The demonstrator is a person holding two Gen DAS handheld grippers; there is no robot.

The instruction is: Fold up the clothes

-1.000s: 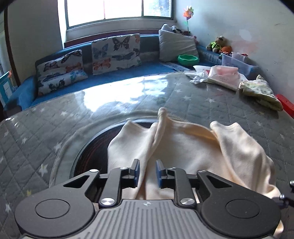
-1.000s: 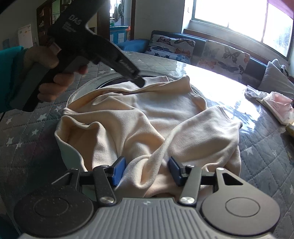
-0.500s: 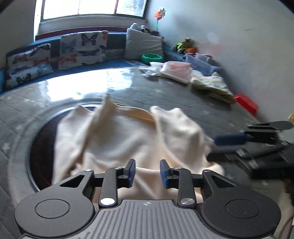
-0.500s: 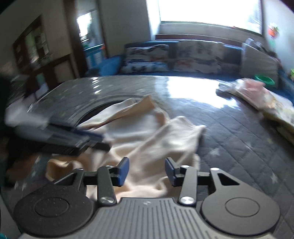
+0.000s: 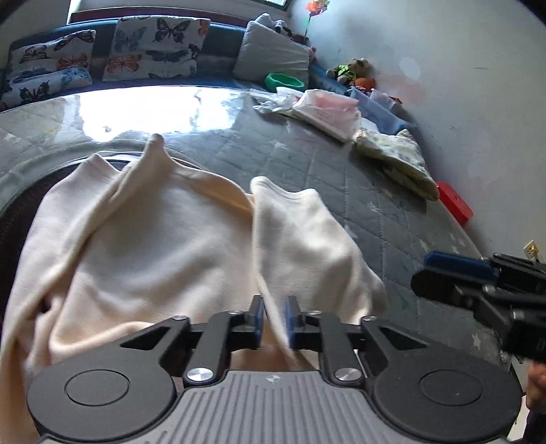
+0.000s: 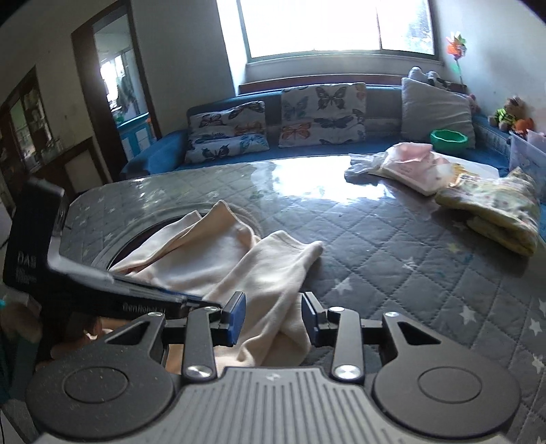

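Left gripper (image 5: 272,319) was seen narrowed on a ridge of the cream garment (image 5: 143,246); whether the cloth was truly pinched could not be told. Right gripper (image 6: 273,319) was held wide, with a fold lying loosely between its jaws. The garment was spread ahead of both grippers on the quilted bench (image 6: 392,259), long axis running away toward the sofa (image 6: 160,157). The near hem was judged closer to the left gripper.

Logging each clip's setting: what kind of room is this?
Probably a home living room: a blue sofa with butterfly cushions under a window, a teddy bear on it, clothes on a quilted table.
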